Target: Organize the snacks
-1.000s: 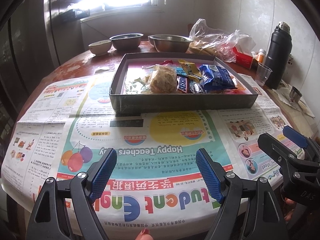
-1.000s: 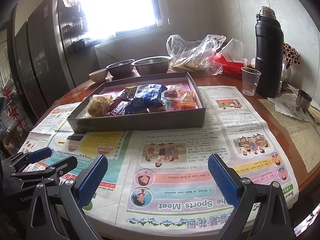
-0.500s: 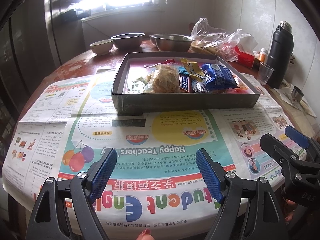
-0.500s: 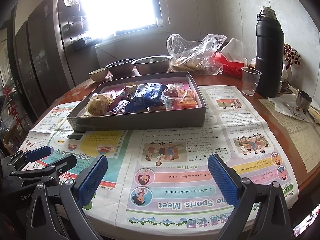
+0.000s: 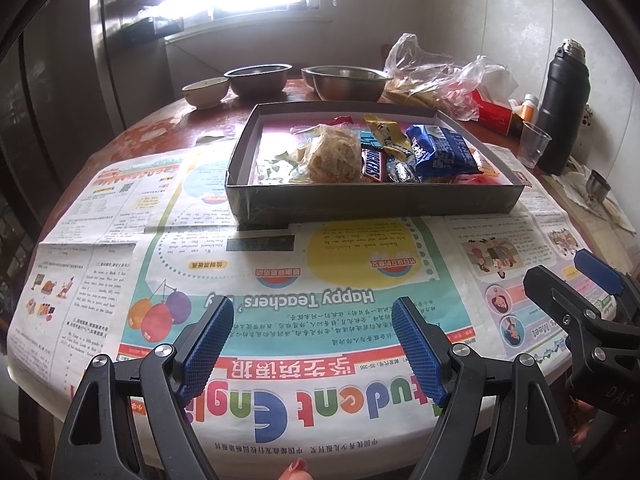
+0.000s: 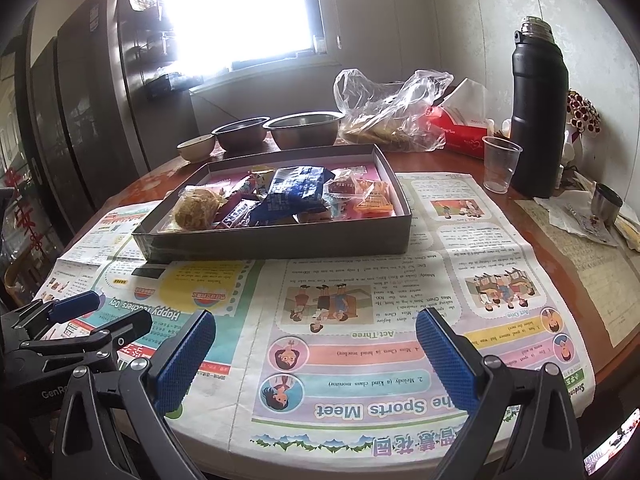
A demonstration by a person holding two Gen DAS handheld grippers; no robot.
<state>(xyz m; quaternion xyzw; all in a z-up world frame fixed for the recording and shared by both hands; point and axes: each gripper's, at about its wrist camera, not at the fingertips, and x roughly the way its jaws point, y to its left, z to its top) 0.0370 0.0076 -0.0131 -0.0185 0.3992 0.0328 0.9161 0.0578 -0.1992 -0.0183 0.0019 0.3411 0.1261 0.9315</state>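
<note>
Both the left gripper (image 5: 312,344) and right gripper (image 6: 316,354) hang released over newspaper (image 5: 280,280), near a box (image 5: 372,200) of what look like snacks (image 5: 436,152).

Your left gripper (image 5: 312,344) hung wide apart over the newspaper (image 5: 280,280) at the table's near edge; the snack tray (image 5: 372,198) sat beyond, mid-table.

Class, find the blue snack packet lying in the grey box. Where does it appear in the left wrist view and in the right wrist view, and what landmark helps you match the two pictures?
Left wrist view: the blue snack packet lies right of centre, at the right end of the snack pile in the grey box.
Right wrist view: the packet lies upper centre, mid-box.
Shared landmark: the black flask, at the right in both.
</note>
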